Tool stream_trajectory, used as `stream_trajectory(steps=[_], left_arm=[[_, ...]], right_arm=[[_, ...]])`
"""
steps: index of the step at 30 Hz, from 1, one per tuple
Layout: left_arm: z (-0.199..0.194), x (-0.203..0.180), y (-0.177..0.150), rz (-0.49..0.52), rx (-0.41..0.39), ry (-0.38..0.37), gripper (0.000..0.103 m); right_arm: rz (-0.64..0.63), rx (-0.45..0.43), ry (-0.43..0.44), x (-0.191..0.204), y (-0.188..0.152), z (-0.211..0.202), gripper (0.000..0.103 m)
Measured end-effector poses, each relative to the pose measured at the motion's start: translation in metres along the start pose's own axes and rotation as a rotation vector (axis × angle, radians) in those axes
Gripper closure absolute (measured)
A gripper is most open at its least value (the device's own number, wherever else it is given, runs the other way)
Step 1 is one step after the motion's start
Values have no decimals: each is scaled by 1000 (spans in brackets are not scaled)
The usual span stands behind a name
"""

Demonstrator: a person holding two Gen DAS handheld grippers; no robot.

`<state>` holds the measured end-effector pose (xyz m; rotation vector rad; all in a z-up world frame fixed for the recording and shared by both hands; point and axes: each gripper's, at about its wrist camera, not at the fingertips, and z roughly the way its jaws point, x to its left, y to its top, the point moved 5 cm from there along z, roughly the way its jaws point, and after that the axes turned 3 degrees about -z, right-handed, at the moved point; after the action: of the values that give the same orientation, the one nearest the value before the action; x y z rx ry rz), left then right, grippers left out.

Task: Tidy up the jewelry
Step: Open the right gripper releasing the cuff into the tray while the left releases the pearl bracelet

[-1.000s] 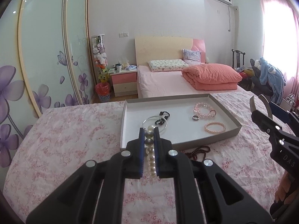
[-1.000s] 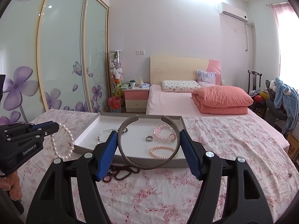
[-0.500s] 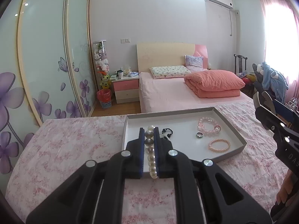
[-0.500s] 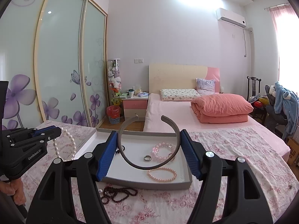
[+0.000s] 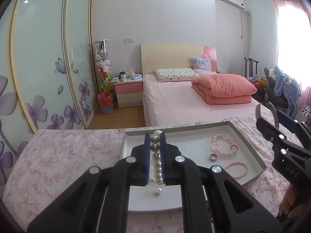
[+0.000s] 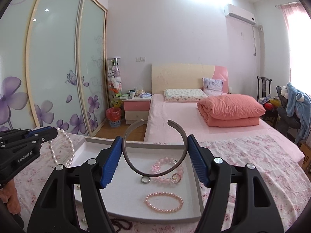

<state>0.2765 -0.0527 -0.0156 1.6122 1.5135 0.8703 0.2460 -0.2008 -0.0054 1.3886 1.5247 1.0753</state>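
Observation:
My left gripper (image 5: 155, 136) is shut on a string of white pearls (image 5: 156, 161), which hangs over the left part of the grey-rimmed white tray (image 5: 250, 145). In the right wrist view that gripper (image 6: 50, 134) shows at the left with the pearl loop (image 6: 64, 149) dangling. My right gripper (image 6: 155, 137) is shut on a grey open bangle (image 6: 151, 172), held above the tray (image 6: 198, 184). A pink crystal bracelet (image 6: 165, 159), a silver ring (image 6: 145, 179) and a pink pearl bracelet (image 6: 164, 203) lie in the tray.
The tray rests on a table with a pink floral cloth (image 5: 68, 155). A dark red bead string (image 6: 120, 225) lies on the cloth by the tray's near rim. A pink bed (image 6: 213, 120) stands beyond, sliding wardrobe doors (image 6: 58, 77) at left.
Both grippers have moved forward over the tray, each keeping its hold. The tray now sits lower and closer in both views.

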Motion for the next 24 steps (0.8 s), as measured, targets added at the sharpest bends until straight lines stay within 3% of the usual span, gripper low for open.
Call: stream_trajectory(steps=[16, 24], left_arm=[[81, -10, -23, 5, 141, -39, 92], [92, 5, -24, -55, 175, -40, 85]], right_arm=[[20, 280, 30, 2, -48, 79, 35], [27, 270, 25, 0, -43, 76, 34]])
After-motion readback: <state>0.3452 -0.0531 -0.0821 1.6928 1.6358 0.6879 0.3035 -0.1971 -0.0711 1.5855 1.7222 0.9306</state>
